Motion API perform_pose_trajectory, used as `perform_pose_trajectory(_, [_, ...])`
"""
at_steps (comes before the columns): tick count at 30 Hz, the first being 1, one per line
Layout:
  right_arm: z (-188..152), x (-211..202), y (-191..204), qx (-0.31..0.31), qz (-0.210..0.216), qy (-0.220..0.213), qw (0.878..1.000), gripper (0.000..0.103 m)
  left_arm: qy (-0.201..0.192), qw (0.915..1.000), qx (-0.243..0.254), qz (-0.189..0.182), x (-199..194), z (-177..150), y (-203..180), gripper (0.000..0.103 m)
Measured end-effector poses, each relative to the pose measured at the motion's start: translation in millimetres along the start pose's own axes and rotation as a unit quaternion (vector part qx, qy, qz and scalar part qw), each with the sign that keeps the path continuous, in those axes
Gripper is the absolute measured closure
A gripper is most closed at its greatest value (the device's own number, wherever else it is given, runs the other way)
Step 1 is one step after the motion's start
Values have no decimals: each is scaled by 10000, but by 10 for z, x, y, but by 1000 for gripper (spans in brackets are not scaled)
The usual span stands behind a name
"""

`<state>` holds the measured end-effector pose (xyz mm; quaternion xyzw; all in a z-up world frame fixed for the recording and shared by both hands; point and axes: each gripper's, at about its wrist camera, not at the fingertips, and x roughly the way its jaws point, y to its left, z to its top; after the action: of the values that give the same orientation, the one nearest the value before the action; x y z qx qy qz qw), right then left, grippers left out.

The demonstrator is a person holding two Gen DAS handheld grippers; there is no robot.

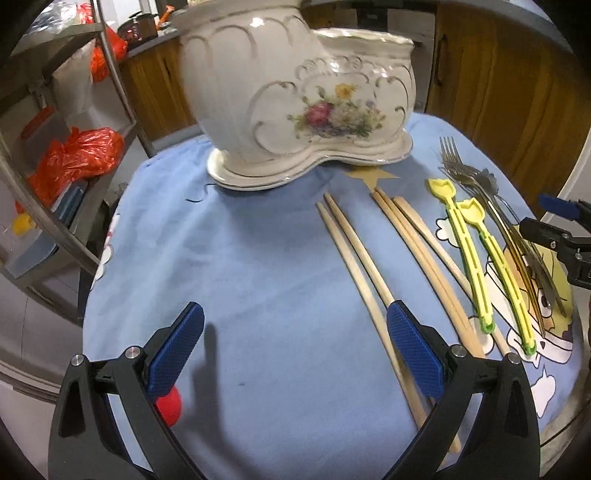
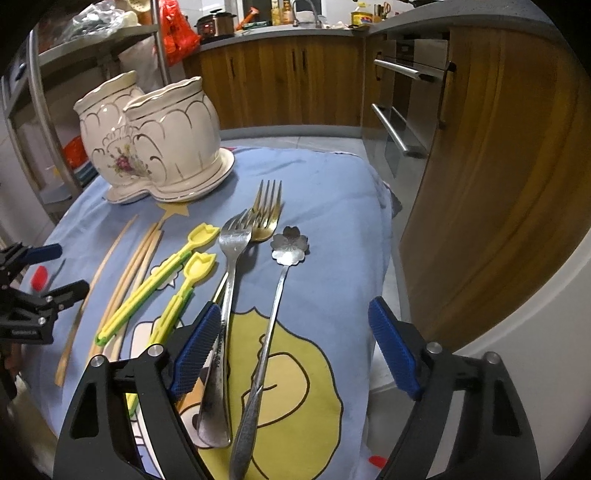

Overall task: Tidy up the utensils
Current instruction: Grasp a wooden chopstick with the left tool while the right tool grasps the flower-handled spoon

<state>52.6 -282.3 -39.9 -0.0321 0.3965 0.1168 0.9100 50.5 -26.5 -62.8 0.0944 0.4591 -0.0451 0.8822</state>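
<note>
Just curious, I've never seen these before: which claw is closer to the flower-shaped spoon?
The right claw. The flower-shaped spoon lies on the cloth between its open fingers. The left claw hovers by the wooden chopsticks, across the yellow utensils from the spoon.

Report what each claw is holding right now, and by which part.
Nothing is held. The left claw is open above the cloth beside the chopsticks. The right claw is open over the fork and spoon handles.

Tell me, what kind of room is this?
Most likely a home kitchen: brown wooden cabinets under a grey counter, a curved metal sink tap, and a steel-fronted built-in oven beside the blue cartoon tablecloth.
</note>
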Motion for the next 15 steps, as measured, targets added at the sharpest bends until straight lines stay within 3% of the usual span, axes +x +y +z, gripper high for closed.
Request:
perform_pose_trajectory(2, [-4, 2, -5, -1, 16, 18, 10000, 30, 20, 9999, 60, 131, 35, 17, -34, 5])
perform_pose_trajectory(7, [14, -1, 28, -49, 123, 79, 9999, 42, 174, 9997, -161, -91, 80, 74, 44, 9])
perform_pose_trajectory(11, [53, 16, 36, -62, 261, 252, 9993, 52, 326, 9989, 62, -346, 40, 121, -3, 37])
perform_pose_trajectory(15, [75, 65, 44, -171, 251, 488, 9983, 62, 486, 9970, 154, -582, 18, 125, -25, 51])
